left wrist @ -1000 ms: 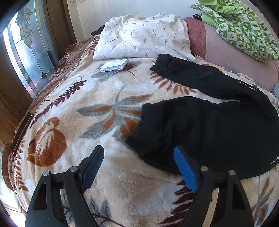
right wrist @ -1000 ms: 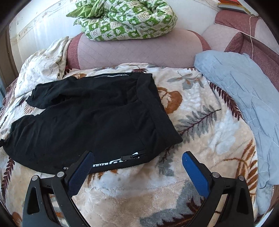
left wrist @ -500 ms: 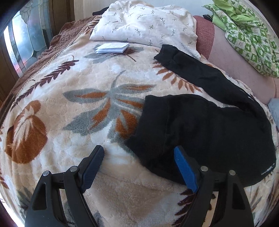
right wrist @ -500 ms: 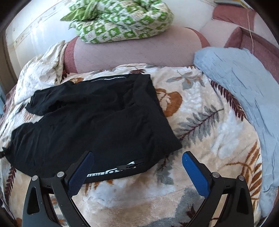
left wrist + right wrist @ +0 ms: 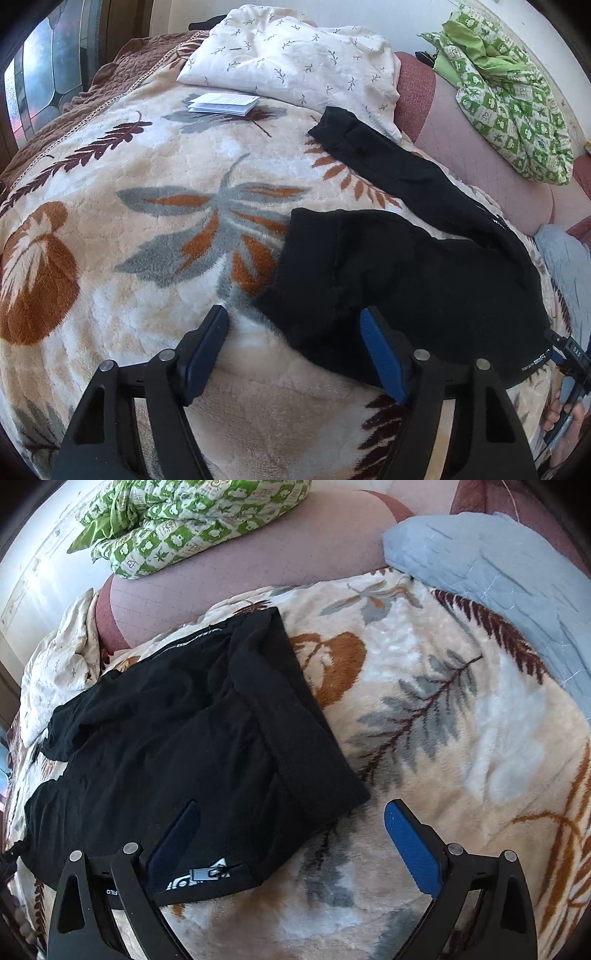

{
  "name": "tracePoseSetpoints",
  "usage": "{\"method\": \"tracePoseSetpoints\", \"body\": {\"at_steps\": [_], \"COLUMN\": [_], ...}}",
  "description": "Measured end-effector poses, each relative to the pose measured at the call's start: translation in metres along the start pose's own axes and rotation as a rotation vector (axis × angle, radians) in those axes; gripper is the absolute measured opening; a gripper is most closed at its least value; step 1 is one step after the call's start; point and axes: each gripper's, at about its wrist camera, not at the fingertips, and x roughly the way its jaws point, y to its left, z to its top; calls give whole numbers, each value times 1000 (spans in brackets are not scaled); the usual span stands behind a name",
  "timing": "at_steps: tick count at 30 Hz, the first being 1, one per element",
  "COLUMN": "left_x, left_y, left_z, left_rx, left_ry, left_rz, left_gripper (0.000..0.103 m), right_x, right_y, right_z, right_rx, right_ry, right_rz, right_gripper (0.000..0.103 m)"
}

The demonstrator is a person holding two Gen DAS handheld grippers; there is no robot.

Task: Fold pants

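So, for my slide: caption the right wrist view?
Open right gripper straddling the waistband corner of black pants on a leaf-print blanket.

Open leaf-print blanket point(image 5: 155, 229) lay clear left of the black pants point(image 5: 406, 280), while the white pillow point(image 5: 295, 62), a small booklet point(image 5: 221, 103) and the blue cloth point(image 5: 498, 572) hemmed the far edges.

Black pants point(image 5: 177, 746) spread flat on leaf-print blanket point(image 5: 461, 738) over bed, waistband corner toward lower centre, zipper pull point(image 5: 208, 873) and white lettering near bottom edge. Right gripper point(image 5: 290, 812) jaws wide apart, left finger over pants fabric, right finger over bare blanket, waistband corner between them. Green patterned quilt point(image 5: 184, 520) on pink headboard point(image 5: 295, 561) behind. Grey-blue cloth point(image 5: 498, 576) upper right. White floral pillow point(image 5: 55, 664) far left.
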Motion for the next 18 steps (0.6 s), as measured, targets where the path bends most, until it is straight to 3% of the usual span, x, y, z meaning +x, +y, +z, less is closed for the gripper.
{"method": "tracePoseSetpoints", "body": {"at_steps": [3, 7, 8, 11, 13, 16, 18], "left_x": [4, 15, 17, 19, 18, 19, 20], "left_y": [-1, -14, -20, -34, -37, -34, -27], "left_z": [4, 10, 10, 8, 8, 8, 10], "left_rx": [-4, 29, 58, 126, 126, 109, 64], "left_ry": [6, 21, 26, 21, 31, 30, 35], "left_rz": [-7, 35, 68, 143, 100, 85, 42], "left_gripper": [69, 69, 65, 41, 25, 25, 26], "right_x": [7, 14, 14, 14, 10, -1, -7], "right_y": [12, 26, 26, 17, 1, -31, -47], "right_z": [-4, -6, -6, -5, -3, -4, -4], "right_rx": [6, -14, -4, 50, 135, 291, 342], "right_ry": [21, 30, 27, 23, 21, 7, -5], "right_rz": [67, 75, 77, 109, 186, 287, 283], "right_gripper": [95, 90, 89, 79, 76, 76, 77]}}
